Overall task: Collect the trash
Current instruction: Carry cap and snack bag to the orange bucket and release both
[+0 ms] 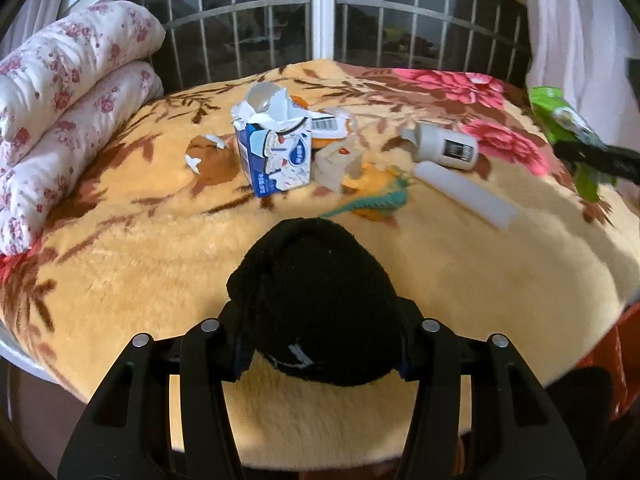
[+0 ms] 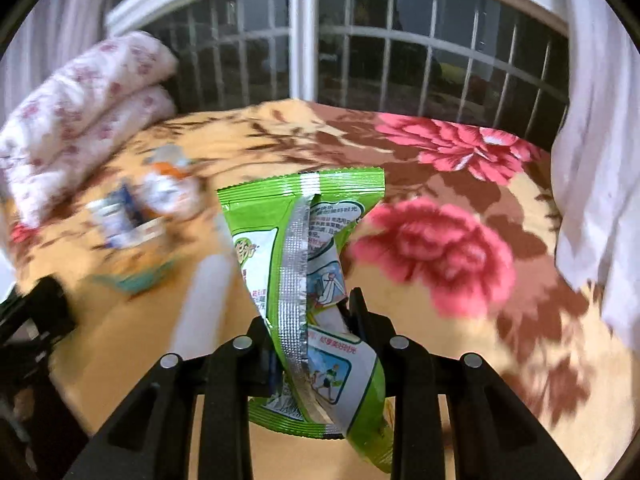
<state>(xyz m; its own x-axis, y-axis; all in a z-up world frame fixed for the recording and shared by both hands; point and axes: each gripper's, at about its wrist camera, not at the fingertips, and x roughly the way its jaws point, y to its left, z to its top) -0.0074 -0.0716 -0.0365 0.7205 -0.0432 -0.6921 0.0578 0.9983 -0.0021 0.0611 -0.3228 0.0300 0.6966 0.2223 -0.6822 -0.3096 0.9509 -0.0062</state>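
Left gripper (image 1: 320,308) of mine clamps a black knitted fabric bundle (image 1: 316,300) between its fingers, held above the yellow floral plush blanket (image 1: 140,264) covering the bed. My right gripper (image 2: 310,320) pinches a crinkled green foil snack wrapper (image 2: 300,248), which stands upright between closed fingers. Trash lies scattered mid-blanket: a torn blue-and-white paper carton (image 1: 276,156), a small beige cardboard box (image 1: 336,164) just beside it, a white plastic bottle (image 1: 444,146) on its side and a long white plastic strip (image 1: 464,192) nearby. A folded white quilt with pink flowers (image 1: 64,96) sits at the bed's left edge, below a barred window (image 1: 320,20).
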